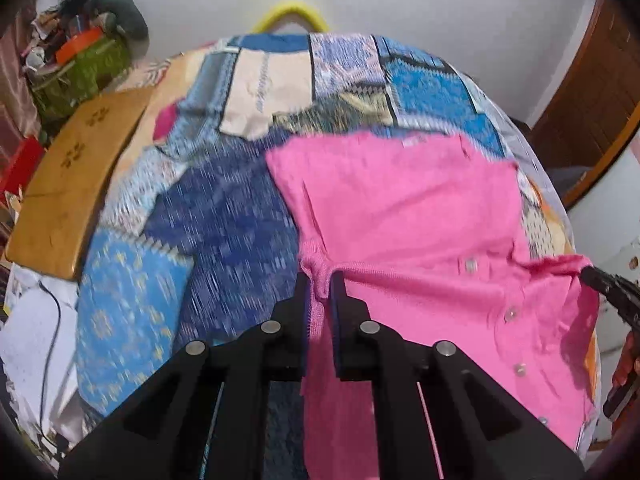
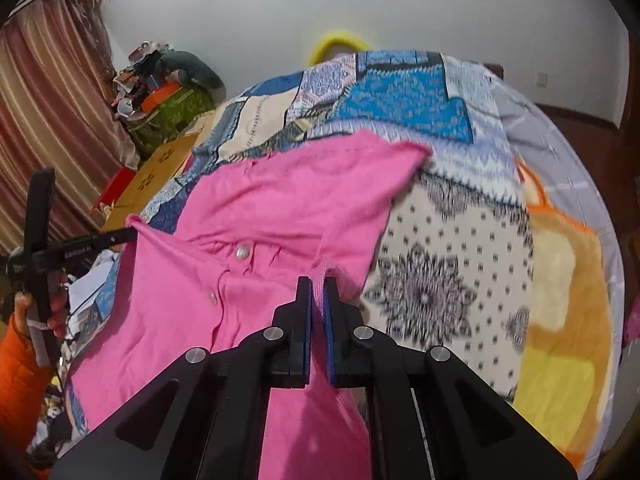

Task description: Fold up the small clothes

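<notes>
Spread over the patchwork bedcover (image 1: 240, 216), the pink buttoned top (image 1: 400, 216) is pinched at two near edges, so the left gripper (image 1: 320, 292) and right gripper (image 2: 319, 292), both clamped on knit, should lift evenly, keeping the cloth taut between them.

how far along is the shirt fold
Done: both grippers have hold of the pink shirt. The left gripper and the right gripper are each shut on a bunched near edge, by the button placket.
In hand: the near part hangs pinched and lifted off the patchwork blanket; the far part lies on it.
Left: no fold is laid yet; the shirt is mostly spread out.
</notes>
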Motion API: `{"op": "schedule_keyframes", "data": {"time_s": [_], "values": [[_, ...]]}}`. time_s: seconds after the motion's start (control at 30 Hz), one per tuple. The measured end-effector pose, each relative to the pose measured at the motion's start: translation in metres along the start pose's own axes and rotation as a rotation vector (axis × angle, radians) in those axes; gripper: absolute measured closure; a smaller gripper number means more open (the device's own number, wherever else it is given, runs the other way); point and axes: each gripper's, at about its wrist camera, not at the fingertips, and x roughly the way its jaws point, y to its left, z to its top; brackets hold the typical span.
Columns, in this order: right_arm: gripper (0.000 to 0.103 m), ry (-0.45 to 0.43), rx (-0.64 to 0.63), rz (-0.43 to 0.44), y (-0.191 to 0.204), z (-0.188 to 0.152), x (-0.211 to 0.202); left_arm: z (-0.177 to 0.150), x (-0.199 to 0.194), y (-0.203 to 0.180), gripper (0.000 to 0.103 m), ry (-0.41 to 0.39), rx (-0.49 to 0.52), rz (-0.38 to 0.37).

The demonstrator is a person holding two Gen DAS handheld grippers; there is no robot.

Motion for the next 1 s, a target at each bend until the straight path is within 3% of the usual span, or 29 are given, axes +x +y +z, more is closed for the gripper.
{"op": "schedule_keyframes", "data": {"time_s": [0.2,0.47,0.7,0.8,0.83,0.87,1.0], "values": [[0.098,-0.013,-0.026,-0.038,-0.003,0.015,0.013,0.026,0.016,0.003,0.095,-0.019,0.002,0.037],[0.098,0.081,-0.002,-0.079,-0.021,0.013,0.043,0.021,0.066,0.009,0.094,0.099,-0.002,0.065],[0.094,0.107,-0.03,-0.084,-0.014,0.002,0.031,0.012,0.047,0.01,0.09,0.095,0.036,0.071],[0.064,0.097,-0.021,-0.092,-0.012,0.003,0.019,0.01,0.031,0.014,0.074,0.078,0.022,0.059],[0.048,0.084,-0.021,-0.103,-0.01,0.003,0.014,0.009,0.023,0.016,0.064,0.066,0.017,0.053],[0.04,0.074,-0.024,-0.111,-0.009,0.003,0.009,0.007,0.018,0.017,0.055,0.057,0.015,0.05],[0.037,0.081,-0.036,-0.113,-0.001,-0.001,-0.006,-0.004,-0.008,0.02,0.038,0.021,0.015,0.035]]}}
